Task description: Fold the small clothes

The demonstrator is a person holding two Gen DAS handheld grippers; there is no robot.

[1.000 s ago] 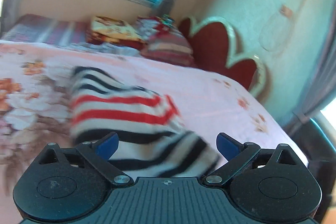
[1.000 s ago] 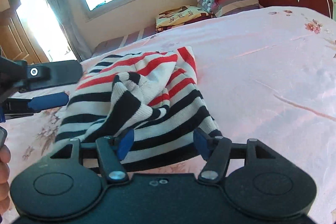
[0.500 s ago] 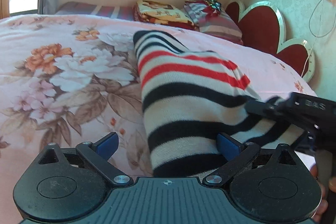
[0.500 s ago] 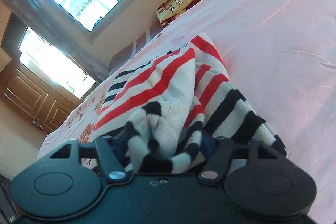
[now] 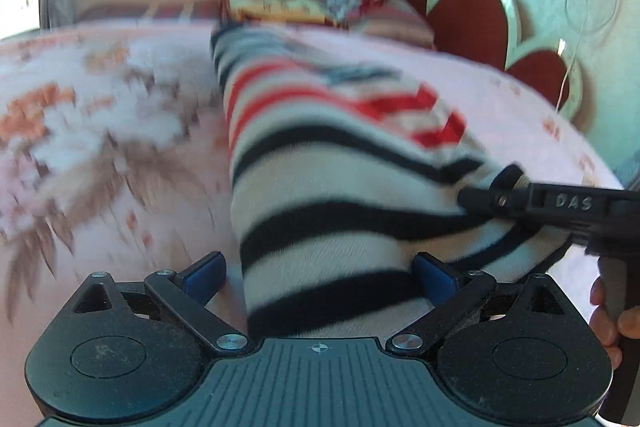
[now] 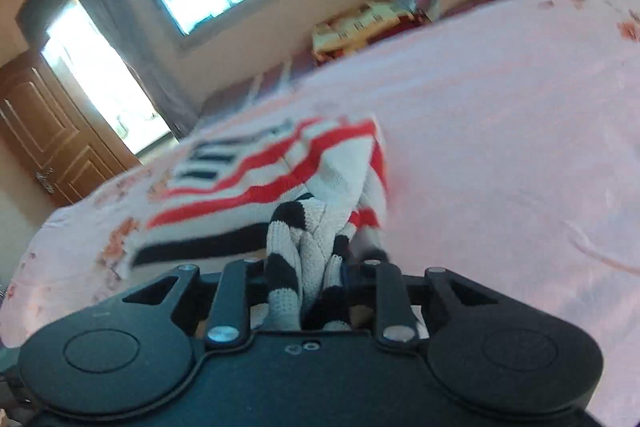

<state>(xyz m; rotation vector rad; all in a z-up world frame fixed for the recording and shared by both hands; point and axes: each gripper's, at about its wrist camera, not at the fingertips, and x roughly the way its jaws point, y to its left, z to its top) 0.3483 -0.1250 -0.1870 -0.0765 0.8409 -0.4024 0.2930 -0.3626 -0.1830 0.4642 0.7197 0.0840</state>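
One striped sweater (image 5: 328,195) lies on the bed (image 5: 120,155), the only garment there, banded in black, white and red. Two grippers work on it. The left gripper (image 5: 318,269) stands with its jaws wide apart, straddling the sweater's near end without pinching. The right gripper (image 6: 310,291) is closing on a bunched fold of the sweater. Two pillows (image 5: 280,7) sit beyond the sweater, by the headboard (image 5: 472,27).

Knit sweater (image 5: 328,195) on smooth cloth bedsheet (image 5: 100,155), matt plastic gripper (image 5: 318,269).
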